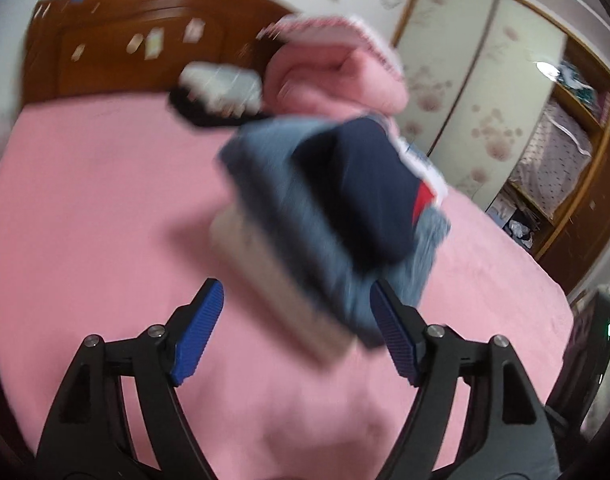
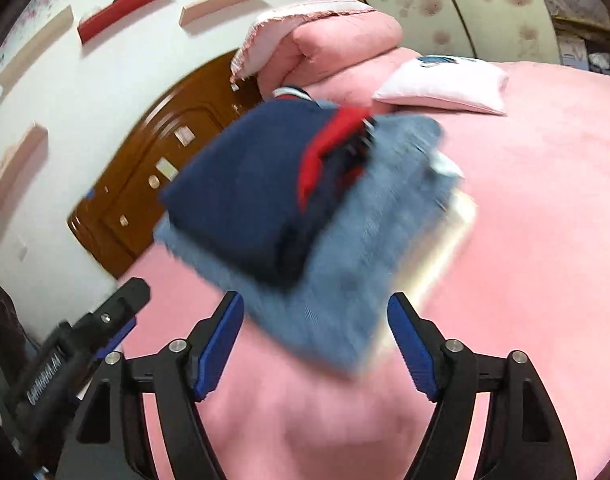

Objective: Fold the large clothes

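Only the left wrist view shows a black and white bundle (image 1: 217, 94) lying on the bed by the headboard (image 1: 117, 44), and open shelves (image 1: 561, 152) stuffed with bedding beside the sliding wardrobe doors (image 1: 469, 80). Only the right wrist view shows the wall shelves (image 2: 125, 8), pale wood and one red, a white pillow (image 2: 445, 84) on the bed, and the left gripper (image 2: 117, 312) reaching in from the lower left edge.

The bed sheet (image 1: 85, 208) is pink and fuzzy, and a rolled pink quilt (image 1: 337, 76) sits at the head of the bed against the brown wooden headboard. The stack of folded clothes (image 1: 325, 216) rests on the sheet in the middle of the bed: a navy garment (image 2: 241, 192) with red trim on top, a blue denim piece (image 2: 345, 280) under it, something pale at the bottom. It is blurred in both views.

The left gripper (image 1: 297, 312) points at the stack from the near side, its jaws spread wide and holding nothing, the right finger just beside the denim edge. The right gripper (image 2: 315, 320) is also spread wide and empty, with the stack's near corner showing between its blue pads (image 2: 219, 344)
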Available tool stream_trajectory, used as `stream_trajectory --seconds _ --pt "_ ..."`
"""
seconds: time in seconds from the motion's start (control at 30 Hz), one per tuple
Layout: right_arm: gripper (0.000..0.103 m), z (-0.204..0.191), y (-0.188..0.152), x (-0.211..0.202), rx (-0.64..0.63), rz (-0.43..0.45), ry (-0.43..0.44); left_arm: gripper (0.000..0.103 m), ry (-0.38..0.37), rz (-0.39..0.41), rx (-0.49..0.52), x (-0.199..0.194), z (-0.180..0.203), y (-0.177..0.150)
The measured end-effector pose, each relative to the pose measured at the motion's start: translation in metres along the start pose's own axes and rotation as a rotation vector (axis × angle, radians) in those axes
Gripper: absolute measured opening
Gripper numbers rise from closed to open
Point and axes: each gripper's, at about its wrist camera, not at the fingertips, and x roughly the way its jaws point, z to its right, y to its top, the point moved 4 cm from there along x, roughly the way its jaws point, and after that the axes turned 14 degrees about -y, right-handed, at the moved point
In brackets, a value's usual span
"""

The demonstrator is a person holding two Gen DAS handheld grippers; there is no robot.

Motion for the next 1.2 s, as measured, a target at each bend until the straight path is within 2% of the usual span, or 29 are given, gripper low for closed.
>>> stream_trajectory --seconds 0.07,0.17,0.2,0.33,0.4,0.47,0.53,0.67,0.77,0.83,0.9,1.0,1.1,1.13,1.2 --pt "0.084 0.016 -0.035 -0.018 0.012 -0.026 -0.042 0.073 0.01 -0.059 -0.073 -0.015 -0.005 -0.028" --pt "0.085 0.053 -0.093 -0.046 0.039 -0.089 -0.126 0.073 0.011 -0.12 -0.128 -0.046 0.001 -0.082" --pt "0.085 0.07 -0.119 -0.07 0.052 -0.103 -0.139 0.073 0.018 -0.139 -0.134 -0.052 0.002 -0.098" --pt "0.085 0.128 -0.198 -0.117 0.177 -0.171 -0.201 0.073 0.064 -0.278 -0.094 -0.065 0.013 -0.164" --pt "0.085 0.159 -0.24 -0.138 0.224 -0.21 -0.243 0.073 0.086 -0.306 -0.095 -0.079 0.019 -0.194" --pt "0.085 0.193 -0.292 -0.172 0.239 -0.278 -0.294 0.073 0.044 -0.307 -0.122 -0.101 0.032 -0.225" --pt "0.085 0.225 -0.34 -0.206 0.231 -0.334 -0.351 0.073 0.031 -0.357 -0.121 -0.123 0.048 -0.263" --pt "0.085 0.284 -0.43 -0.278 0.213 -0.416 -0.466 0.073 -0.013 -0.515 -0.007 -0.163 0.094 -0.344" --pt "0.085 0.321 -0.486 -0.345 0.205 -0.531 -0.589 0.073 -0.046 -0.677 0.161 -0.189 0.133 -0.401" --pt "0.085 0.342 -0.513 -0.387 0.26 -0.588 -0.629 0.073 -0.039 -0.779 0.252 -0.212 0.157 -0.434" --pt "0.085 0.358 -0.531 -0.425 0.33 -0.606 -0.655 0.073 -0.061 -0.852 0.302 -0.232 0.177 -0.452" --pt "0.086 0.374 -0.546 -0.484 0.397 -0.593 -0.7 0.073 -0.089 -0.919 0.371 -0.262 0.212 -0.459" --pt "0.093 0.378 -0.544 -0.526 0.414 -0.564 -0.739 0.073 -0.149 -0.931 0.411 -0.285 0.253 -0.443" --pt "0.096 0.373 -0.535 -0.526 0.42 -0.557 -0.736 0.073 -0.177 -0.918 0.432 -0.293 0.27 -0.435" --pt "0.097 0.371 -0.528 -0.544 0.428 -0.54 -0.712 0.073 -0.184 -0.882 0.461 -0.297 0.292 -0.417"
